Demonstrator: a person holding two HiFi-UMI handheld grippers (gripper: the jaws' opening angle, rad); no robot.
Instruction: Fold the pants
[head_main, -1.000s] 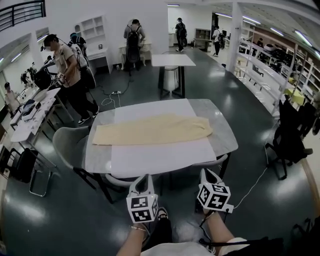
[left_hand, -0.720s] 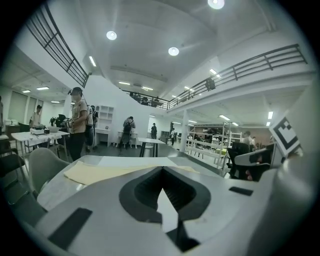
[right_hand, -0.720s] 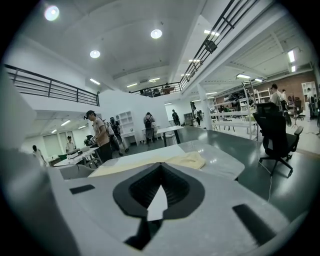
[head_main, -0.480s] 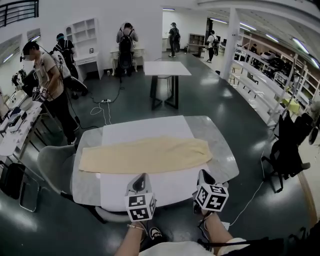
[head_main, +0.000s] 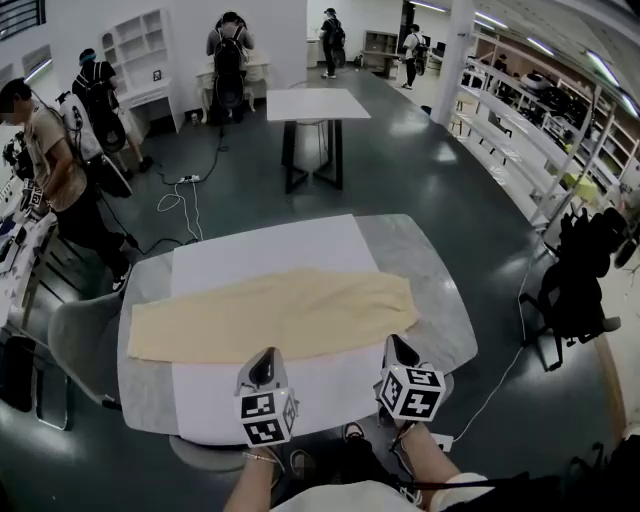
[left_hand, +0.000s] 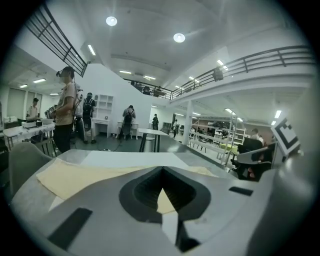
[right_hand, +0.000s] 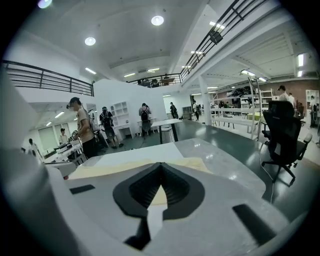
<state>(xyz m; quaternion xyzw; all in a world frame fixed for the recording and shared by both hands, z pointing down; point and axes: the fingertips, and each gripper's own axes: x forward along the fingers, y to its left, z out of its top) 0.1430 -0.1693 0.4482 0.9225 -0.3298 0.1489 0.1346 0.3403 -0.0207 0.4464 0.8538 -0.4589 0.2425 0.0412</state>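
1. One pair of pants (head_main: 270, 315) lies flat on the table (head_main: 445, 300) in front of you. It is pale yellow and smooth, with the legs stacked into a single strip.
2. Both your grippers are at the near edge of the table. The left gripper (head_main: 264, 352) has its jaws pressed together with nothing between them. The right gripper (head_main: 392, 342) is also closed tight and empty.
3. Each gripper view shows the cloth through the gap behind the closed tips. I cannot tell whether either tip touches it.
4. The table is grey with rounded corners, and a white sheet (head_main: 265, 250) covers its middle. The pants lie across that sheet.
5. Around you is a dark, glossy floor. A grey chair (head_main: 80, 345) stands at the table's left end and a black chair (head_main: 575, 280) stands off to the right. A second table (head_main: 305, 105) is beyond, and people (head_main: 55, 170) stand at desks on the left.
6. The pants' long axis runs left to right across the table, tilted slightly. The wider end is at your right and farther from you, and the narrower end is at your left.
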